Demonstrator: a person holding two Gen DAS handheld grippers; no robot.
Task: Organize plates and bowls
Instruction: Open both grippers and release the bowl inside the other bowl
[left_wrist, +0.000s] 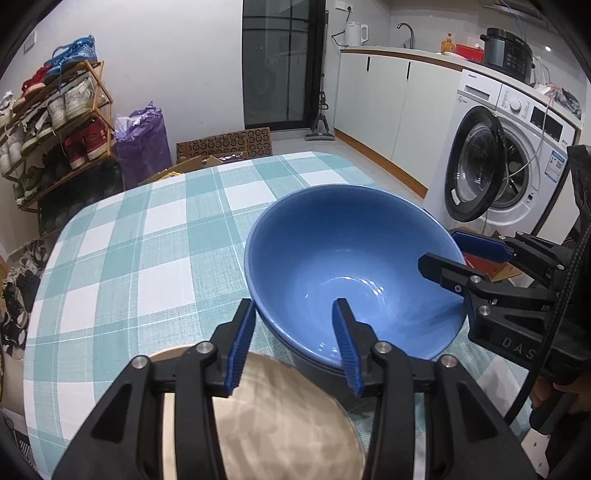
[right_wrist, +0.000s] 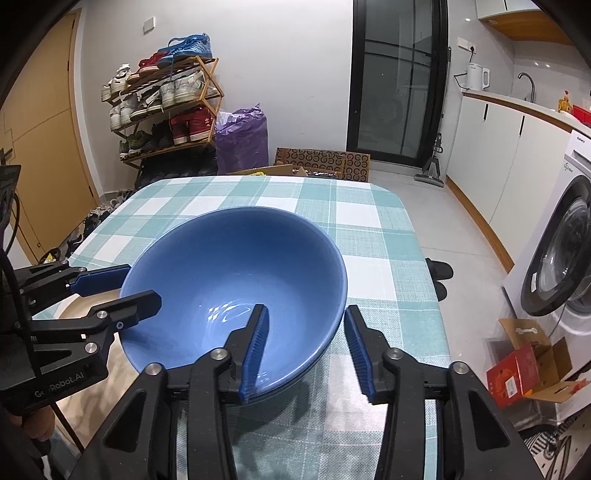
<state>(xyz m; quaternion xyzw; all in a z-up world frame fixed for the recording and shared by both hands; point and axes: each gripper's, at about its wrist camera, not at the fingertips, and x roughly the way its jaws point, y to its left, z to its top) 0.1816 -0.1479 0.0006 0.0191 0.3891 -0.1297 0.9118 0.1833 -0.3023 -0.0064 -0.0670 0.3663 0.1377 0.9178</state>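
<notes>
A blue bowl sits nested on top of at least one other bowl on the checked tablecloth. My left gripper straddles its near left rim, one finger outside and one inside. It is open, and the inner pad stands clear of the wall. My right gripper straddles the right rim the same way, also open with a gap on both sides. A beige plate lies under the left gripper, beside the bowls.
The table's right edge runs close to the bowl, with a washing machine beyond it, its door ajar. A shoe rack, a purple bag and an opened red carton stand on the floor.
</notes>
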